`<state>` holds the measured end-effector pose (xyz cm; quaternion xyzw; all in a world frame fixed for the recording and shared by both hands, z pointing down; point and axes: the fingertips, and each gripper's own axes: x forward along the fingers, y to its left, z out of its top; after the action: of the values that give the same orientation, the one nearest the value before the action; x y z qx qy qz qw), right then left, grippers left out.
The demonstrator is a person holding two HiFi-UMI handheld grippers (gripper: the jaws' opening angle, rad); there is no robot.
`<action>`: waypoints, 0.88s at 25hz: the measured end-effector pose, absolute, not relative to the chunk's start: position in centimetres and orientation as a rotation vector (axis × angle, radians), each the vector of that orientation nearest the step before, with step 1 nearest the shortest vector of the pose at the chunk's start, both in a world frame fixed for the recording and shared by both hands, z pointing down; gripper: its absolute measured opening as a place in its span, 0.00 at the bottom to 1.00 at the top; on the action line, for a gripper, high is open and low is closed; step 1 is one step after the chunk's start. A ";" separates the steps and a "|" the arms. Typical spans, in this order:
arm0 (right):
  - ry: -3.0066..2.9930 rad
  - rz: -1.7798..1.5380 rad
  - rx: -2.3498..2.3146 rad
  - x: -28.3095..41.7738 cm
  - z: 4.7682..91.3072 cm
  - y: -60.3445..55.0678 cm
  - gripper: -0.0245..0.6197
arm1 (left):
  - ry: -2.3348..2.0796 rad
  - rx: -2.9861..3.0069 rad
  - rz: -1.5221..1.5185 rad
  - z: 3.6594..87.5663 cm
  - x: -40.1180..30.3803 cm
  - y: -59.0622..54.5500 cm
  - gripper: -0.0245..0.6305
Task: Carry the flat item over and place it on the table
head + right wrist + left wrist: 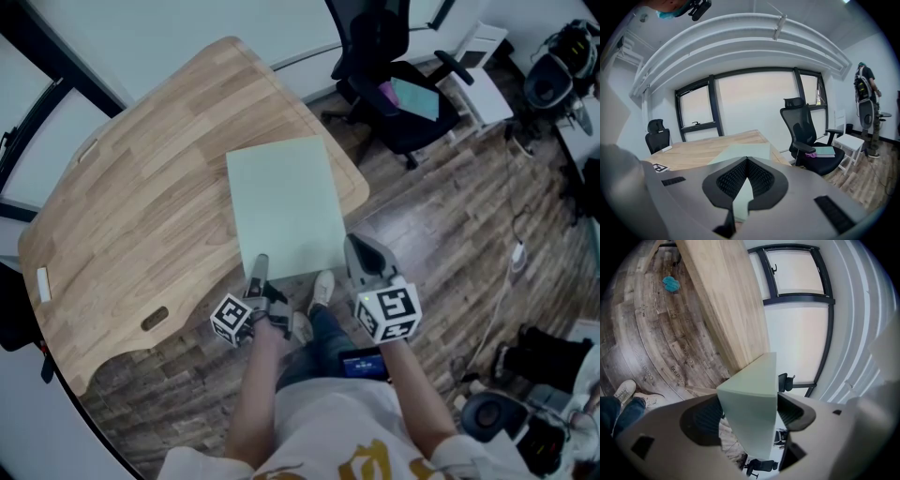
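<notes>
A pale green flat sheet (pixel 286 206) lies on the round-cornered wooden table (pixel 150 206), its near edge at the table's front rim. My left gripper (pixel 260 269) is turned on its side at the sheet's near left corner. In the left gripper view the sheet (pixel 750 413) sits between the jaws of that gripper (pixel 749 401), which stand apart from it. My right gripper (pixel 360 253) is at the near right corner. In the right gripper view its jaws (pixel 746 161) are shut on the sheet's edge (pixel 740 197), tips meeting, and beyond them the sheet rests flat on the table (pixel 693 152).
A black office chair (pixel 394 84) with a teal book stands beyond the table's right side, a white stool (pixel 483 89) beside it. Cables and bags lie on the floor at the right (pixel 553 366). A person (pixel 865 93) stands at the far right. A blue object (pixel 671 283) lies on the floor.
</notes>
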<state>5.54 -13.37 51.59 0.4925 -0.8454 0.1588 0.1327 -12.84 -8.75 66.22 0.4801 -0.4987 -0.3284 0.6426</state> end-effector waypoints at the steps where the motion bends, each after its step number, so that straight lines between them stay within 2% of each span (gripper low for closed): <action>1: -2.453 0.461 1.430 5.6 51.5 -13.3 0.04 | -1.138 1.093 -0.746 66.2 -12.8 -8.7 0.56; 7: -2.456 0.466 1.440 6.0 51.3 -13.2 0.04 | -1.167 1.116 -0.686 66.2 -13.0 -8.8 0.57; 22: -2.466 0.461 1.443 6.2 50.7 -12.9 0.03 | -1.295 1.169 -0.471 67.0 -14.1 -8.2 0.72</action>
<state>6.19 -12.85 50.74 0.4948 -0.8455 0.1581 0.1237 -14.07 -8.15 67.03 0.5080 -0.5631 -0.2049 0.6188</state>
